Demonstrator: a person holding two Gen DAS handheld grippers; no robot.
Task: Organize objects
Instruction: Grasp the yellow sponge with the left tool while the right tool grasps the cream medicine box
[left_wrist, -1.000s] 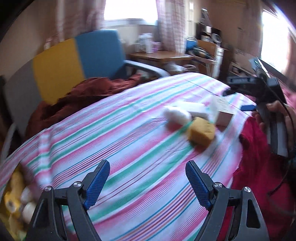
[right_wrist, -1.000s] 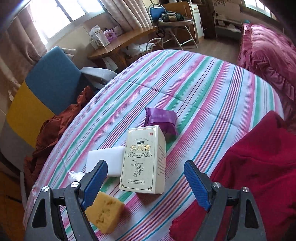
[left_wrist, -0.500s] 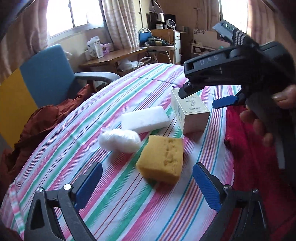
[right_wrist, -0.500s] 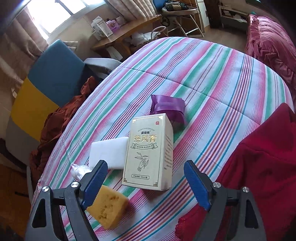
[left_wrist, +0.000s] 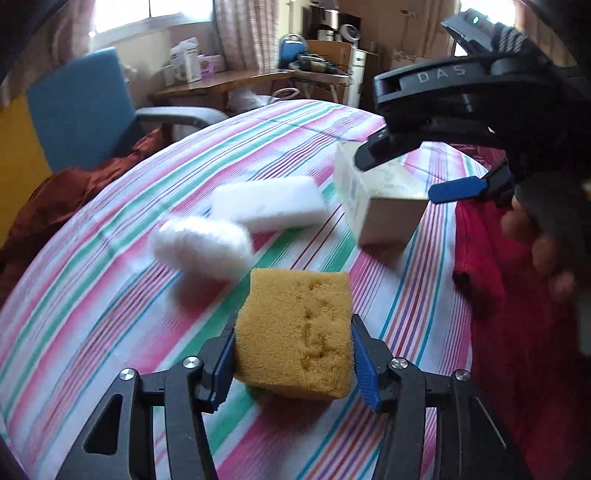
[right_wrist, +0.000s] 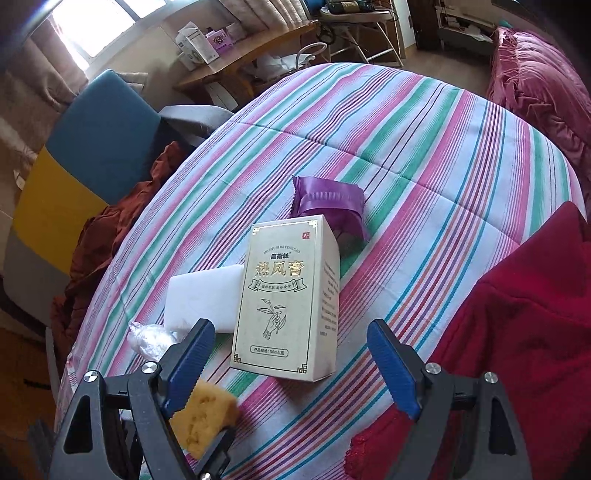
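Gripping the yellow sponge, the left gripper has just been closing; both blue pads press its sides. Sponge: porous, blocky, pitted, near the bed's near edge by the red cloth. Right gripper jaws spread wide, empty, above the cream carton, closed, lying flat; contents hidden.
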